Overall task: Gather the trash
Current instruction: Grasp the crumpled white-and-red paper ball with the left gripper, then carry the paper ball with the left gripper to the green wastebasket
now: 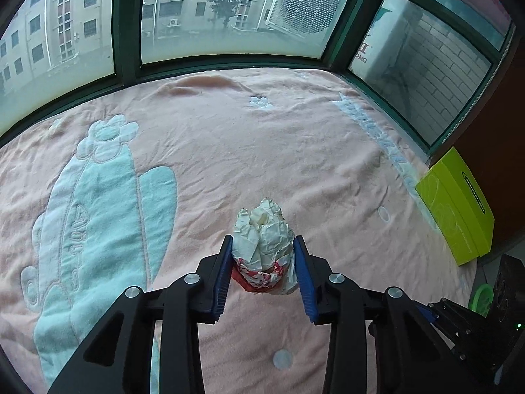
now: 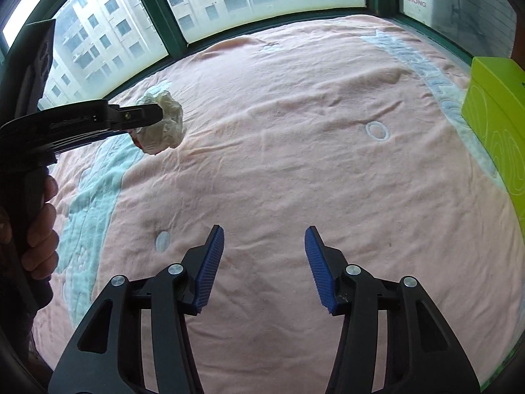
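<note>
A pink blanket [image 1: 262,151] covers the surface beneath green-framed windows [image 1: 229,10] showing daylit buildings.

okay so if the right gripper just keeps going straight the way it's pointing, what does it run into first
Most likely the pink blanket. The right gripper is open and empty, angled down at bare fabric, with nothing between its fingers. The crumpled paper wad, held by the left gripper, sits well off to the left, and the green box to the right. Depth is uncertain.

I had the left gripper [image 1: 262,246] closed on a crumpled paper wad [image 1: 262,246], white with a red-printed bottom, its blue pads [image 1: 303,275] pressing both sides. It hung over the pink blanket [image 1: 229,138] with its pale cactus pattern. A lime-green box [image 1: 459,210] sat at the far right by the window [image 1: 229,10].
</note>
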`<state>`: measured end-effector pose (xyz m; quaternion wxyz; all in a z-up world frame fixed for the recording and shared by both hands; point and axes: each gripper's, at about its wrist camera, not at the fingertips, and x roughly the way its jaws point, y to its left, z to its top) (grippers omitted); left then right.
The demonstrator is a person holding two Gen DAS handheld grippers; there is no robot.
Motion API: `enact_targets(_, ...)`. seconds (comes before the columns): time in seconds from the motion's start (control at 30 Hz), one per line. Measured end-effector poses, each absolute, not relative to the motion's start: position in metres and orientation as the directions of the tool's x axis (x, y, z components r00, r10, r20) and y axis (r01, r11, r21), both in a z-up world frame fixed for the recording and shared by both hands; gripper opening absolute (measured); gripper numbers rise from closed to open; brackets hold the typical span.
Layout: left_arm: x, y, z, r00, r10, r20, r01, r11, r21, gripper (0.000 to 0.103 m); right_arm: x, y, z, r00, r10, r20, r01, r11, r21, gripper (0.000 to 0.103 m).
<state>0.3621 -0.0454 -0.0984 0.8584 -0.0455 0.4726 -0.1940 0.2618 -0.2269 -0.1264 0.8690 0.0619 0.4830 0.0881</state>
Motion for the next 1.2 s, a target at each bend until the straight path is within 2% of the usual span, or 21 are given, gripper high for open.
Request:
enact_targets(0.07, 0.353, -0.046, -0.098, 0.476, -0.378, -0.794, 0.298, 0.919, -0.258, 0.035, 0.255, -0.228, -0.124, 0.522, 0.208, -0.828, -0.091, 0.978, 0.188, 0.04)
enact_targets(0.27, 0.316, -0.056, -0.093, 0.462, -0.401, -0.791, 0.33, 0.906, -0.267, 0.035, 0.222, -0.235, -0.11, 0.549, 0.185, -0.815, -0.087, 0.983, 0.165, 0.034)
enact_targets(1.2, 0.159, -0.157, -0.061, 0.396, -0.538, -0.744, 0.53, 0.796, -0.294, 0.035, 0.052, -0.335, -0.069, 0.633, 0.02, -0.774, 0.189, 0.965, 0.18, 0.034)
